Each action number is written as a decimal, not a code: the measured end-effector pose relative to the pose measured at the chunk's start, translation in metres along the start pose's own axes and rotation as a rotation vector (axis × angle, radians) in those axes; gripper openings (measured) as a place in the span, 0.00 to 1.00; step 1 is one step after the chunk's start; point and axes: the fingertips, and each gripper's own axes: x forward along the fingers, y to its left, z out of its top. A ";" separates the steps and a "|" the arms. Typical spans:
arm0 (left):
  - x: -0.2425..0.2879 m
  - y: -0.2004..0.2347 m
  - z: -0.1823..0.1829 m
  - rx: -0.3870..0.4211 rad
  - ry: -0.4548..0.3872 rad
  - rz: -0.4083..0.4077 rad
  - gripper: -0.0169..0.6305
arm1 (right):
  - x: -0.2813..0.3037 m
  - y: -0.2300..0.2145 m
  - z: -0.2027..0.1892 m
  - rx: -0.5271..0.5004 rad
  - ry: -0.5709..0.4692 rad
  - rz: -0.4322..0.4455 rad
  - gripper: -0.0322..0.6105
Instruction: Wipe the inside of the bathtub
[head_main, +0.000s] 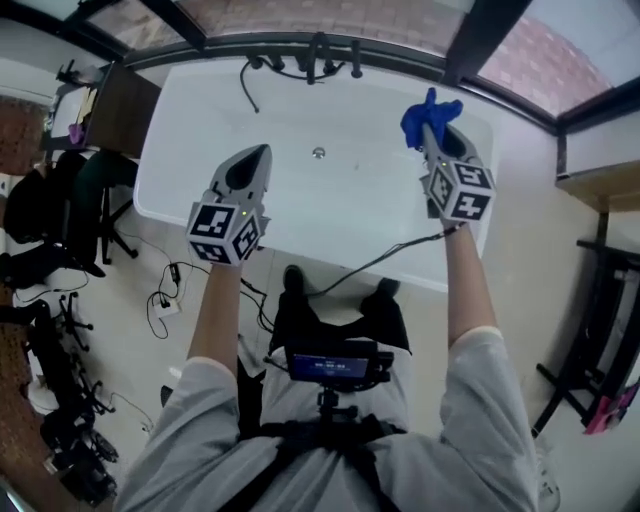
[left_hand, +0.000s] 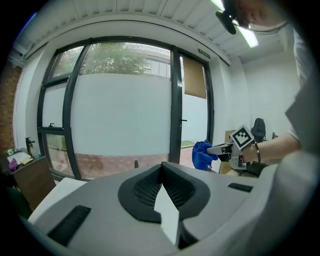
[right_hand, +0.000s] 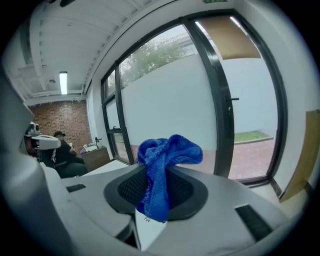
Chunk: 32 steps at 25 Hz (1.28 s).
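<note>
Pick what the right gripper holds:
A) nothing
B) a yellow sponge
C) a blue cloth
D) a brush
C: the right gripper view shows the right gripper with its jaws shut on a bunched blue cloth, which sticks out past the jaw tips.
</note>
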 end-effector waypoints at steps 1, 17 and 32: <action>0.010 -0.006 -0.005 0.009 0.008 0.017 0.03 | 0.009 -0.008 -0.008 0.031 0.000 0.012 0.21; 0.128 0.028 -0.139 0.075 0.139 -0.084 0.03 | 0.156 0.006 -0.197 0.605 0.111 -0.119 0.21; 0.288 0.082 -0.263 0.111 0.179 -0.228 0.03 | 0.320 -0.015 -0.313 0.720 0.099 -0.217 0.21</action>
